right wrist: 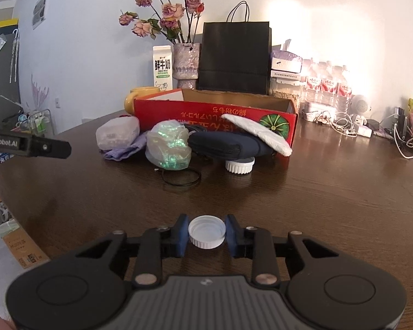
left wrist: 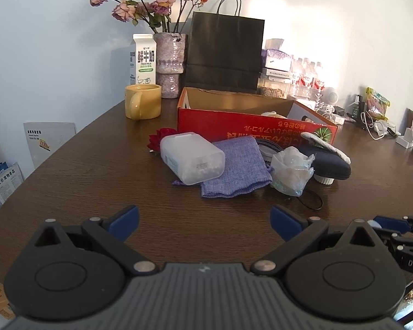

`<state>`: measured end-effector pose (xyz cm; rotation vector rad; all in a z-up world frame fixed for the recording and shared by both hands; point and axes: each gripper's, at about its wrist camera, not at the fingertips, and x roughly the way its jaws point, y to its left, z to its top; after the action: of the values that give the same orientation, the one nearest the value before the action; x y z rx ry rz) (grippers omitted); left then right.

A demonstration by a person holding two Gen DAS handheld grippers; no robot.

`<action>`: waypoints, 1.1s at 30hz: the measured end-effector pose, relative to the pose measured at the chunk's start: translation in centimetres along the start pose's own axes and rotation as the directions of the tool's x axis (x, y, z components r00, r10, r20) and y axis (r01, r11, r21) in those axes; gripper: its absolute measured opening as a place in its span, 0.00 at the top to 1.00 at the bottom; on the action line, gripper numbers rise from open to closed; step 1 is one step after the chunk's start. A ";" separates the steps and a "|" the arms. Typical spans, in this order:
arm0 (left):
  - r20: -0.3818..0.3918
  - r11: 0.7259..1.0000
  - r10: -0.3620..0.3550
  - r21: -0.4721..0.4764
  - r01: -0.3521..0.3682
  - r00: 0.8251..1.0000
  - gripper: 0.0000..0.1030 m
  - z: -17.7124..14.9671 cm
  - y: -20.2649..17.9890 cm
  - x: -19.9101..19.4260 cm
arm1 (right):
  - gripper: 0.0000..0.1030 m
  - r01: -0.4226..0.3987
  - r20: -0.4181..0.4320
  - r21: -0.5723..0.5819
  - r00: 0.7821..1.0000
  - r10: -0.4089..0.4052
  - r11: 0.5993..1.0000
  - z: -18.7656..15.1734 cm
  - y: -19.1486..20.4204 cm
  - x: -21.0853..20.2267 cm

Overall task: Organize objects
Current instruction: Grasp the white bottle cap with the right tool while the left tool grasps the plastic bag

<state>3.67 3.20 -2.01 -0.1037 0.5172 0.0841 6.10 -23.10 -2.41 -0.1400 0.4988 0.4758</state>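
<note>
- The dark wooden surface [right wrist: 330, 198] carries everything, with the red cardboard box [right wrist: 214, 115] taken as landmark; the box stands open at the top, judged to be the place where loose things are to be collected.
- A black paper bag [right wrist: 235, 55] and a vase of dried roses [right wrist: 185, 63] are seen behind the box, against the wall.
- A yellow mug [left wrist: 142, 101] is set just left of the box.
- In front of the box a heap is gathered: a navy zip pouch [right wrist: 223, 143], a purple cloth bag [left wrist: 238, 169], a frosted plastic case [left wrist: 192, 158] resting partly on that cloth, and a crumpled clear wrapper [right wrist: 168, 145].
- A black loop of cord [right wrist: 181, 178] lies in front of the wrapper.
- The left tool [left wrist: 203, 221] is held spread wide and empty, well short of the heap.
- The right tool [right wrist: 206, 235] is pressed onto a white bottle cap [right wrist: 206, 232], pinched by its ribbed rim, well in front of the box, presumably for carrying there.
</note>
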 end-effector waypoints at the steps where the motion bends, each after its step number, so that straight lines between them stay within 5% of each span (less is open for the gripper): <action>1: 0.000 1.000 -0.005 0.002 0.005 1.000 0.00 0.1 -0.2 0.1 | 0.73 0.001 0.004 0.000 1.000 -0.001 1.000 0.2 -0.1 0.0; 17: -0.004 0.985 -0.120 0.128 0.120 0.993 0.00 1.8 -6.5 4.9 | 0.73 0.013 0.073 0.012 0.997 -0.014 1.000 3.3 -2.4 1.7; 33: -0.031 0.939 -0.110 0.324 0.115 0.993 0.05 3.1 -9.6 9.7 | 0.73 0.004 0.086 0.037 0.996 -0.007 0.999 4.6 -4.6 3.4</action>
<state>14.60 -5.44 -3.35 0.1903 0.5302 -0.1149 12.86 -24.69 -0.04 -0.0857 0.4222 0.4649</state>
